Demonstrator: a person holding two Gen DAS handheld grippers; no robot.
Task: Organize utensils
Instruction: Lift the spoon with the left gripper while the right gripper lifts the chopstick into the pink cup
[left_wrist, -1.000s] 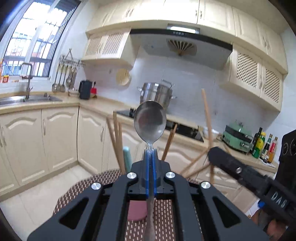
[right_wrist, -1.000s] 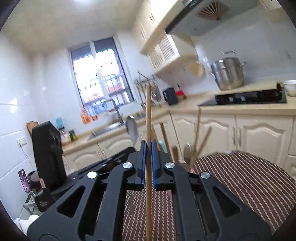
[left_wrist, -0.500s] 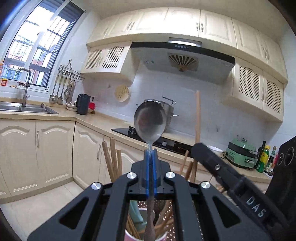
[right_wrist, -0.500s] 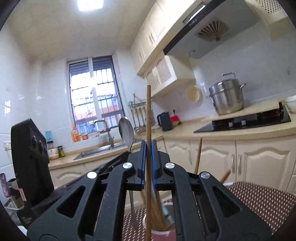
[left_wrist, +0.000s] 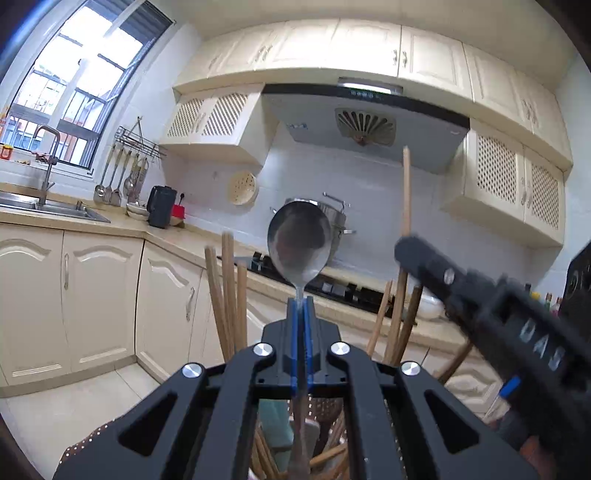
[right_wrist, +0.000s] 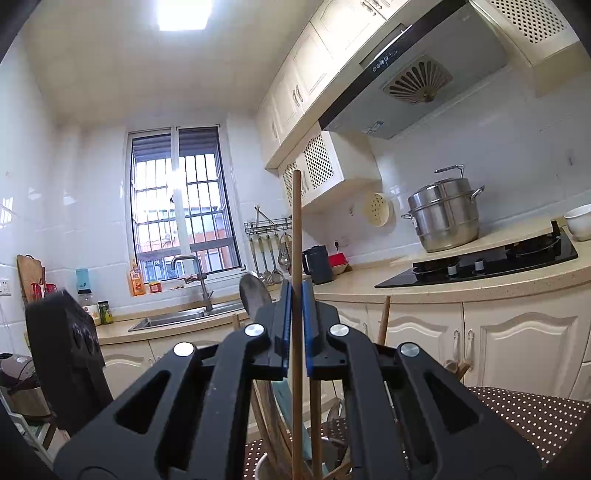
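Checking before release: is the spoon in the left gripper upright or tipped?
Upright. The spoon stands bowl-up, its handle running straight down through the shut left gripper toward the chopsticks below.

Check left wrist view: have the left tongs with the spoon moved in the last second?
Yes. The left tongs, shut on the spoon, have come lower: the steel pot now sits level with the spoon's bowl, and the standing chopsticks loom nearer.
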